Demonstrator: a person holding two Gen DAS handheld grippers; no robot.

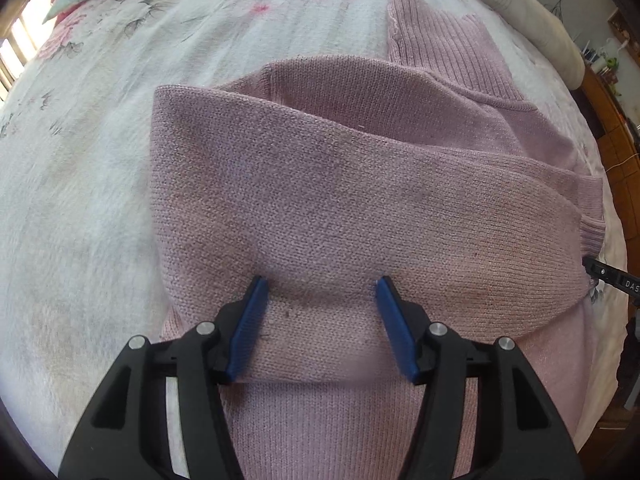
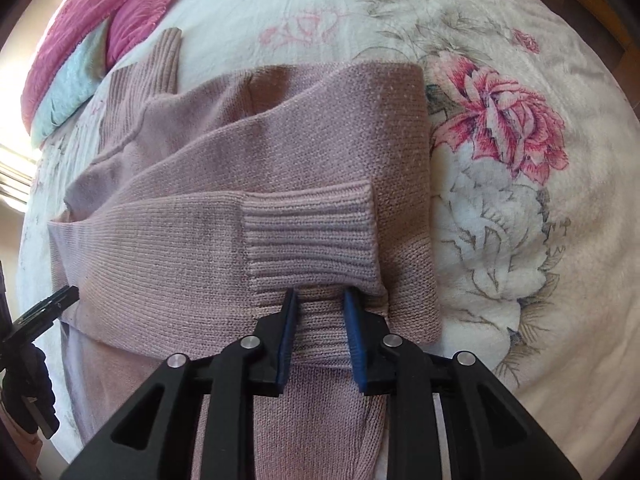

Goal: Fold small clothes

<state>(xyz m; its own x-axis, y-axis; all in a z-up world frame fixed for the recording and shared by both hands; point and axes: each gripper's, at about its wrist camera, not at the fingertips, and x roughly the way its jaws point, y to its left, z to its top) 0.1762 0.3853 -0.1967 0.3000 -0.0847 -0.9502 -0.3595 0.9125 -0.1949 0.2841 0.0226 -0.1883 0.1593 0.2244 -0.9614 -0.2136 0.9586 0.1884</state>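
Note:
A mauve knit sweater [image 1: 340,168] lies partly folded on the bed, its lower part turned up over the body. My left gripper [image 1: 320,290] is open wide and rests low on the folded edge, with fabric lying between its blue pads [image 1: 248,328]. In the right wrist view a sleeve with a ribbed cuff [image 2: 312,236] lies across the sweater [image 2: 180,216]. Just below the cuff, my right gripper [image 2: 319,300] has its jaws narrowed on a ribbed band of the sweater that fills the gap. The ribbed collar [image 1: 436,48] points away at the far end.
The bed's floral blanket [image 2: 500,128] spreads on all sides. Pink and pale blue pillows [image 2: 92,40] lie at the head. A white bolster [image 1: 532,16] lines the far right edge, with wooden furniture [image 1: 612,120] beyond it.

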